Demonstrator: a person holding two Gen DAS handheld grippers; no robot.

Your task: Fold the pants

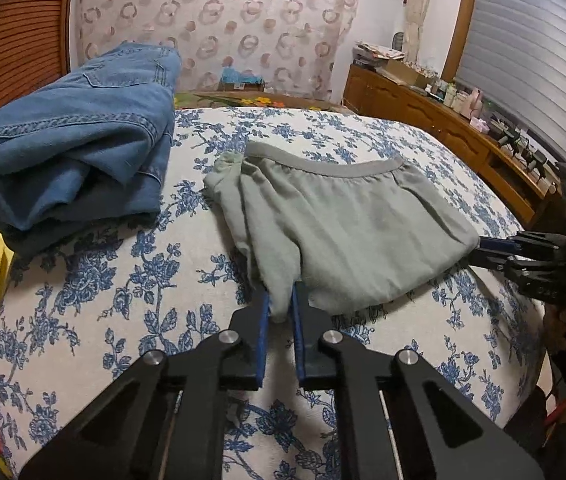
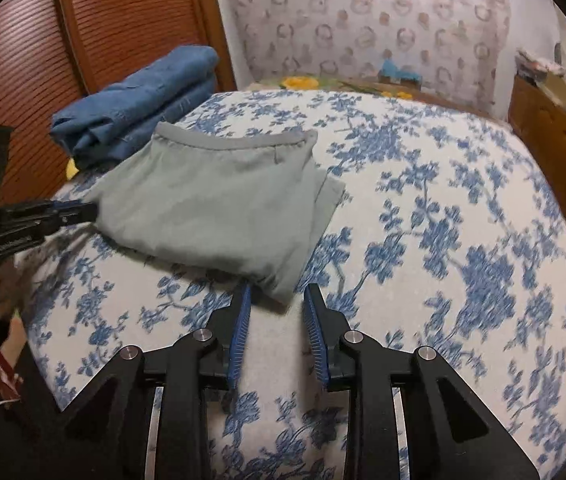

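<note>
Grey-green pants (image 1: 347, 236) lie folded on blue-floral bedspread (image 1: 123, 280), waistband far side. Left gripper (image 1: 281, 300) pinches near corner of fabric between blue pads. Right gripper (image 2: 277, 292) spread apart, fingers straddling other near corner, not clamping. Folded denim jeans (image 1: 71, 152) stacked beside pants, by wooden headboard (image 2: 15, 60).

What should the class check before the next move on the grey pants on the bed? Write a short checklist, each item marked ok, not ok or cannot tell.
1. Left tongs grip the grey pants: ok, cloth pinched between them.
2. Right tongs grip the pants: not ok, open at the near corner.
3. Pants folded flat, waistband at the far side: ok.
4. Jeans apart from the pants: ok.
5. Bedspread smooth under the pants: cannot tell.
</note>
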